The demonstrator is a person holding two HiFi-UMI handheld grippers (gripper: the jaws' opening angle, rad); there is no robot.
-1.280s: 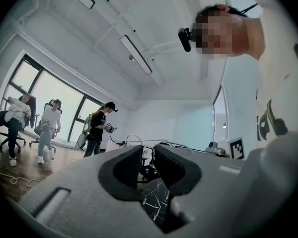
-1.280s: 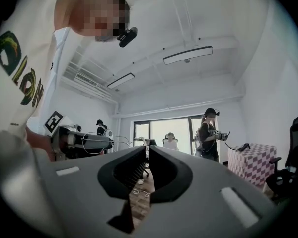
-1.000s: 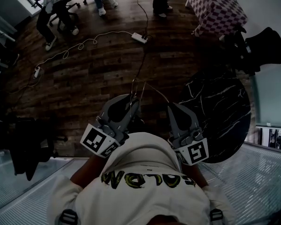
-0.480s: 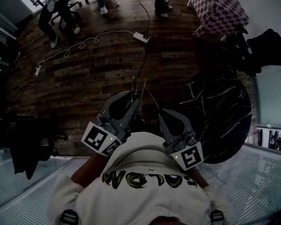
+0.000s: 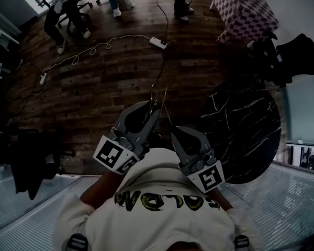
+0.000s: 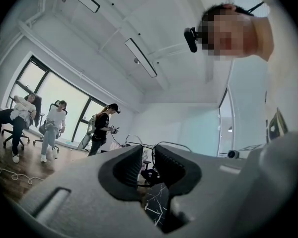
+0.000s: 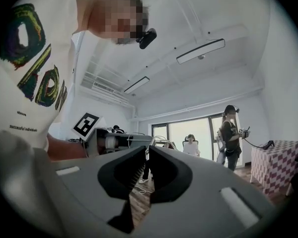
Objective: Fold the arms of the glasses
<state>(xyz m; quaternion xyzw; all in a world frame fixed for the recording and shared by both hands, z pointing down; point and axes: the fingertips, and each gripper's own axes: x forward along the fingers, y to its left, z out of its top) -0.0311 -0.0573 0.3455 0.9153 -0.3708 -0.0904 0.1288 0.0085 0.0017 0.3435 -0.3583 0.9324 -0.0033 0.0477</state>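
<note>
Dim room, wood floor (image 5: 104,82), round black marble table (image 5: 246,124) off to the right, and the glasses (image 6: 173,143) are up in the air.
The left gripper (image 5: 155,109) has its jaws squeezed on the thin wire frame, with the rims poking out just past the tips. The right gripper (image 5: 174,130) sits just beside it, jaws pinched nearly together on one skinny arm. Both are close to the person's chest, clear of the table.

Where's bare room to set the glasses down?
The black marble table, right of the right gripper, looks bare. Wood floor ahead of the left gripper, up to the cable, is open. Seated people crowd the far side.
</note>
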